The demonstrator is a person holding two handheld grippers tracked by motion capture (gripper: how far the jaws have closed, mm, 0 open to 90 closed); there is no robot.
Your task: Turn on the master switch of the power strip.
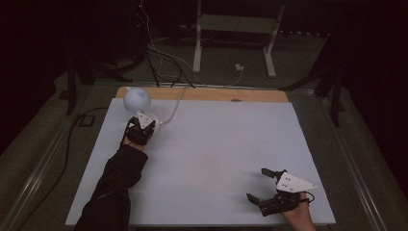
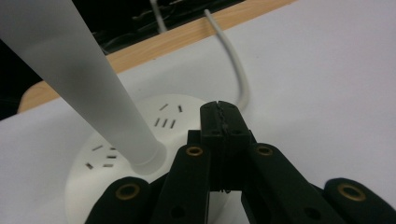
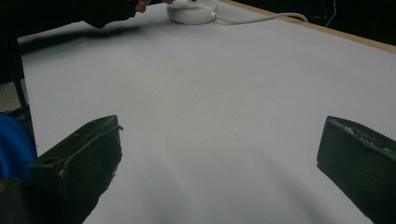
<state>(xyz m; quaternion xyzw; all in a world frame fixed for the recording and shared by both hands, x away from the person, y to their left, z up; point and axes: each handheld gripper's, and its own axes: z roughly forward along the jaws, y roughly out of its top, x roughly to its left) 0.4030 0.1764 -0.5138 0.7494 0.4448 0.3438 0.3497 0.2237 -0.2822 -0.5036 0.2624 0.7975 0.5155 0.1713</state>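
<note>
the white lamp (image 1: 137, 98) stands at the surface's (image 1: 216, 154) far left corner, stem leaning over its round base (image 2: 140, 154). the left hand-held gripper (image 2: 219, 116), jaws pressed together, hovers over that base beside the stem. the right hand-held gripper (image 1: 263, 185), jaws wide apart, sits well apart near the front right corner.

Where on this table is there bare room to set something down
The white sheet lies bare across its middle and far right, between the lamp base and the open right tongs. The far left corner is crowded: lamp, its cord and the shut left tongs.
</note>
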